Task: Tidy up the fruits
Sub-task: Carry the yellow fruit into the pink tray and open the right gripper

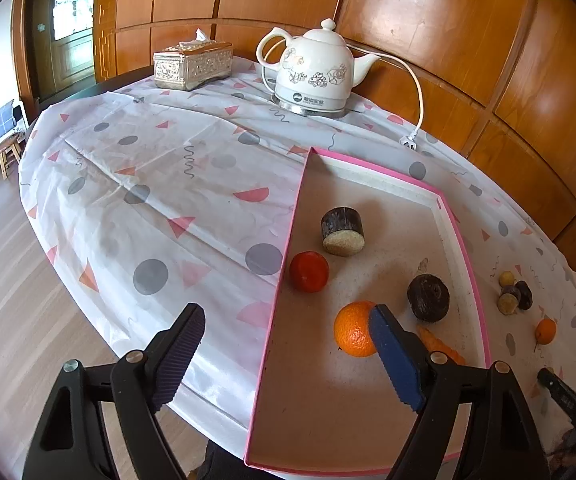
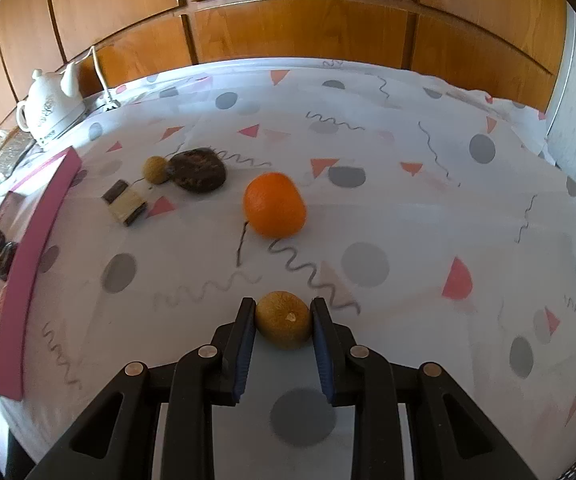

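My right gripper is shut on a small brown round fruit, its blue pads pressing both sides just above the tablecloth. Beyond it on the cloth lie an orange, a dark brown lump, a second small brown fruit and a cut sugarcane piece. My left gripper hangs open over the near left edge of the pink-rimmed tray. Inside the tray lie an orange, a red-orange tangerine, two dark sugarcane chunks and an orange sliver.
A white ceramic kettle with cord and plug stands at the back of the table, a metallic tissue box beside it. Wooden wall panels run behind. The table edge drops to the wooden floor on the left.
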